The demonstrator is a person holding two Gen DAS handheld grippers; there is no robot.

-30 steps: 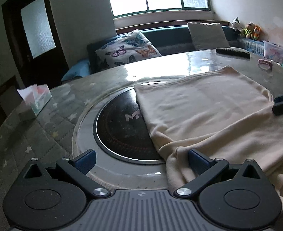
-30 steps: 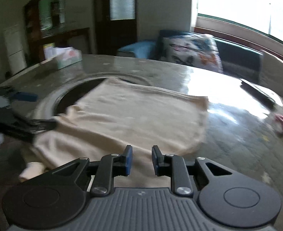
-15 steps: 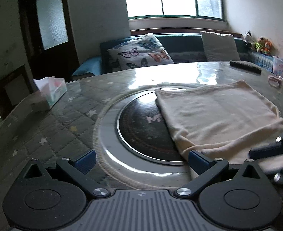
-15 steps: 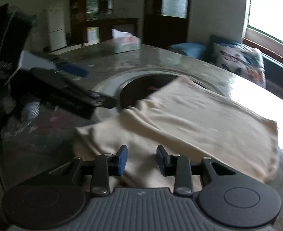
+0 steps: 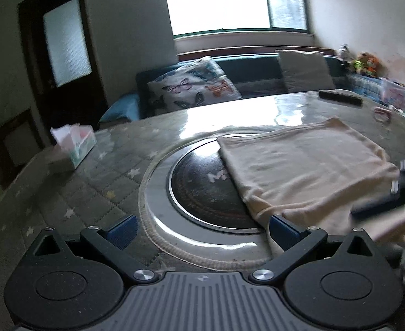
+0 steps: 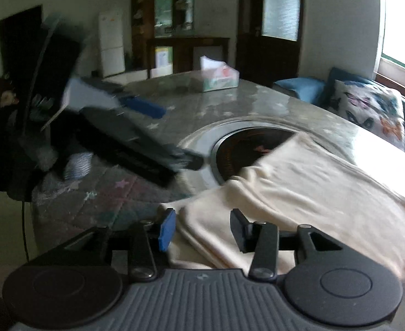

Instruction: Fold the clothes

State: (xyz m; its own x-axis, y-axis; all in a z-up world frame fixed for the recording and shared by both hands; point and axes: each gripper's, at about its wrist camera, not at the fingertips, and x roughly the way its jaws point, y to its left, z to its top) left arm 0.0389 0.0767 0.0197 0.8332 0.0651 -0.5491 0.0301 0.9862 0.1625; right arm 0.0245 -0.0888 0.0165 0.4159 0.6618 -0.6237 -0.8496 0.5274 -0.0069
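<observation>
**Item record: cream garment, fold laid, both tools coming free**

Right gripper point(image 6: 199, 227): fingers point(image 6: 166, 230) are opening, now well apart where a second ago they were nearly together. The folded near edge of the cream garment point(image 6: 299, 193) is lying under and between them, but the pads are not pressing on it. Judgement: the cloth is being let go, so this fold is being finished rather than begun.

Left gripper point(image 5: 202, 227): fingers point(image 5: 121, 227) are standing wide apart, holding nothing. The garment's corner is lying just beside the right-hand finger; contact cannot be told. Compared with a second ago, this tool is sitting further back from the cloth, with more of the bare surface point(image 5: 92, 182) showing ahead of it.

Garment: is resting near the front edge of the surface, doubled over on itself, its far left corner overlapping the round dark inset plate point(image 5: 202, 190) in the middle. It is looking flatter and squarer than a second ago. Judgement: a further fold or smoothing may be remaining.

Containers, mid to far:
- Tissue box point(image 5: 74, 144), at the left edge of the surface, tissue sticking out of its top.
- Clear tub point(image 5: 395, 93), beyond the far right corner; contents are too blurred to name.

Loose at the far edge: dark remote point(image 5: 340, 98), pink ring point(image 5: 381, 114).
</observation>
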